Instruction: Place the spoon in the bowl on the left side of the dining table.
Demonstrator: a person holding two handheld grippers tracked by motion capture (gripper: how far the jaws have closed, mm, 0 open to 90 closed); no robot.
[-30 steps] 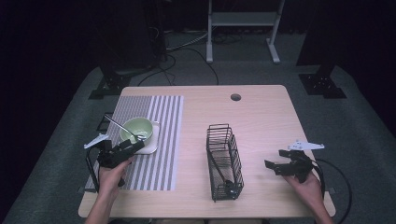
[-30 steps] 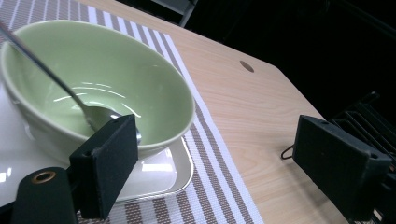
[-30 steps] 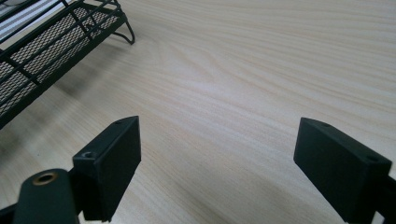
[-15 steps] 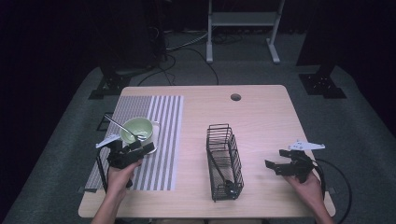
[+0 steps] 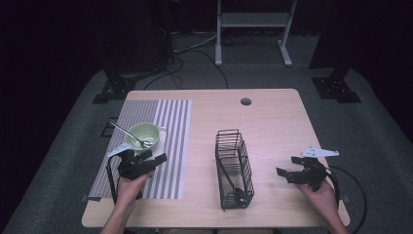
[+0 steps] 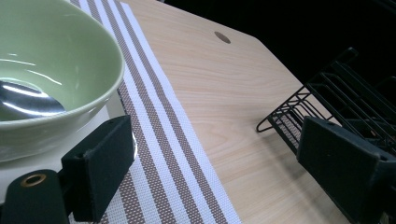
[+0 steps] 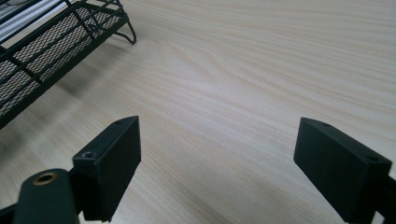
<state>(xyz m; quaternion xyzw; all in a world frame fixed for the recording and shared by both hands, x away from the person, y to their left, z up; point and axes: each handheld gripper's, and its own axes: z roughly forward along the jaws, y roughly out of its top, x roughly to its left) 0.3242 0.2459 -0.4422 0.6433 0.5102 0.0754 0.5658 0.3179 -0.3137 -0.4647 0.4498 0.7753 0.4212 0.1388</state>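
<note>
Left gripper (image 6: 219, 154) view: spoon (image 6: 28, 100) bowl inside green bowl (image 6: 70, 60).

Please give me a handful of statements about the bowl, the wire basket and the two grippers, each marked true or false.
1. A spoon lies in the green bowl. True.
2. The left gripper is shut on the bowl's rim. False: its jaws stand open beside the bowl, holding nothing.
3. The black wire basket stands on the striped mat. False: it stands on the bare wood of the table, right of the mat.
4. The right gripper is open, with nothing between its jaws. True.
5. A dark utensil lies inside the basket. True.
</note>
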